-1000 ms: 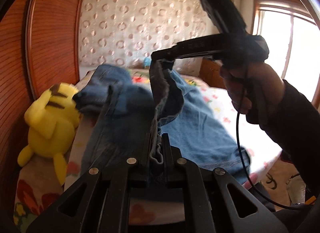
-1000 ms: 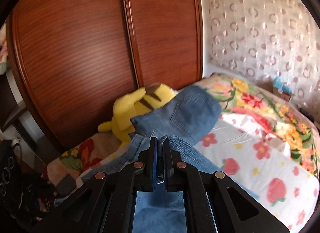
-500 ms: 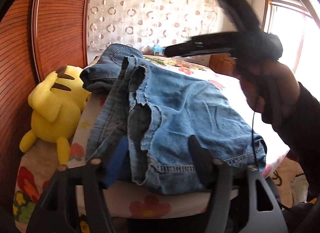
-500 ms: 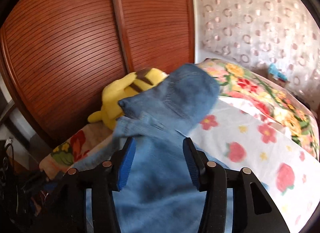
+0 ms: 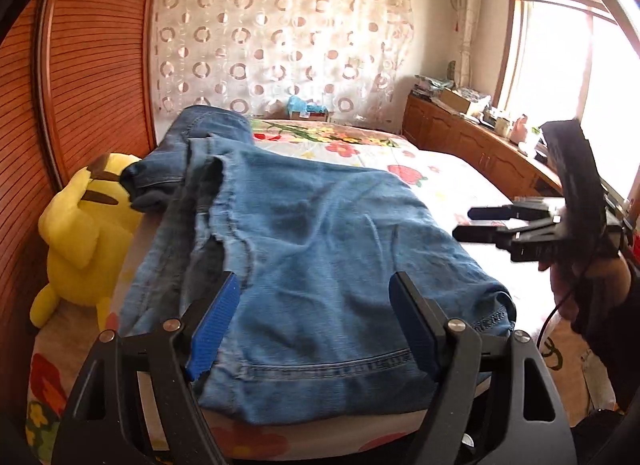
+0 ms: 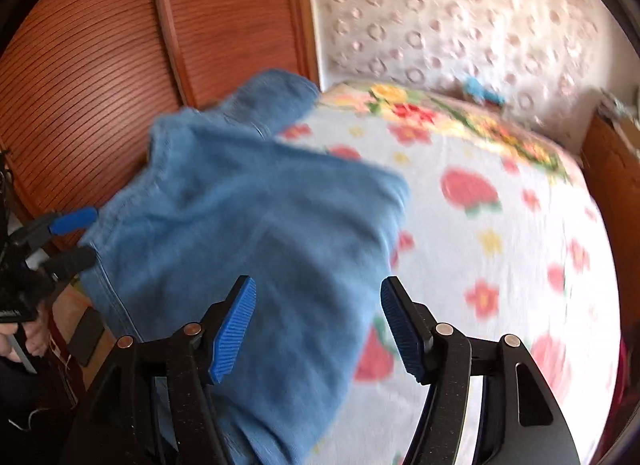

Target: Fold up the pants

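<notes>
Nearby, a yellow plush [image 5: 86, 233] touches the pants [image 5: 312, 265].

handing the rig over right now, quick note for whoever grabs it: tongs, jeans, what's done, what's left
Left tongs: open, jaws have just been opening; jeans lie below, not gripped.
Right tongs: open too, jaws just opened, nothing gripped, off to the right of the jeans.
Jeans: folded over into a loose bundle at the near corner of the flowered bed, one end bunched up against the yellow plush toy.
Done: a fold laid down and released.
Left: probably smooth the bundle, tuck the bunched end, fold again if needed.
</notes>
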A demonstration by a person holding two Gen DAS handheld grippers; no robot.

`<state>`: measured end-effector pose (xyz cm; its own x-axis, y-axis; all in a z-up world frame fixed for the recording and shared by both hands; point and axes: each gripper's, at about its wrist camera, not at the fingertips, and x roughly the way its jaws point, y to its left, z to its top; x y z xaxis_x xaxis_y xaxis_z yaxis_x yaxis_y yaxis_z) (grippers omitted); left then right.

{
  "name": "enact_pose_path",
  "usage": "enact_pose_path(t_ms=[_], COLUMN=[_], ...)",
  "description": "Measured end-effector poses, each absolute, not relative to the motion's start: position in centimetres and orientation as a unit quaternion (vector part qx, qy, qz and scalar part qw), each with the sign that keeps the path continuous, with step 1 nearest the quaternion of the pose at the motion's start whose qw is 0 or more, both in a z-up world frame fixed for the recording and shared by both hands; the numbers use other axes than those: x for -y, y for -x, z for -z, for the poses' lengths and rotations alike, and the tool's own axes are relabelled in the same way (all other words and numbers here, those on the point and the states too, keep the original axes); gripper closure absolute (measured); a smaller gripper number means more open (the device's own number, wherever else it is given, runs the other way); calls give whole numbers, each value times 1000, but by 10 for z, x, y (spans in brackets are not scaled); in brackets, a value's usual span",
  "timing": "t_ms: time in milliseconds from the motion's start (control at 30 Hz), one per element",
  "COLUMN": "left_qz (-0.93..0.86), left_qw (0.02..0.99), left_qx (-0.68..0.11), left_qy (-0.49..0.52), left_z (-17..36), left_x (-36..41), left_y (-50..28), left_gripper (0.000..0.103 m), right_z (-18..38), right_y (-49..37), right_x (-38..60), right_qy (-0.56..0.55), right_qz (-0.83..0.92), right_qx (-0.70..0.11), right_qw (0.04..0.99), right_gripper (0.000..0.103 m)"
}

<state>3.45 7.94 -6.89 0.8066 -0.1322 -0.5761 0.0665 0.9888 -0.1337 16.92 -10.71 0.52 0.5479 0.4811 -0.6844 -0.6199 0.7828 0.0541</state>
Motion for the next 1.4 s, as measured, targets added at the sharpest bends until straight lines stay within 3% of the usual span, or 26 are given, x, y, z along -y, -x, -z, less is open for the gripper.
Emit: enact_pose_path(t_ms=[600,733,867,1200,1400], left_qz=[69,68,64,17,-32], left_qw=[937,934,931,950,963], left_qx=[-341,-349,-359,-306,-262], left_qy=[28,27,29,51,60], left_z=[89,94,103,61,26], left_x=[-52,-53,-55,-103,-148], left_y=[-44,-46,-48,-18,4], left_gripper=[25,25,25,25,25], right_z=[29,33,28,-53,-70], right_y=[-168,-170,-169,-154,-154], right_x=[135,132,133,91,29], right_qy=[18,8,8,25,18], right_qz=[-321,-344,-349,-425,-478], right_qx=[-407,-413,-404,-314,-298], right_qw=[855,843,845,849,826], right_gripper=[36,59,92,97,97])
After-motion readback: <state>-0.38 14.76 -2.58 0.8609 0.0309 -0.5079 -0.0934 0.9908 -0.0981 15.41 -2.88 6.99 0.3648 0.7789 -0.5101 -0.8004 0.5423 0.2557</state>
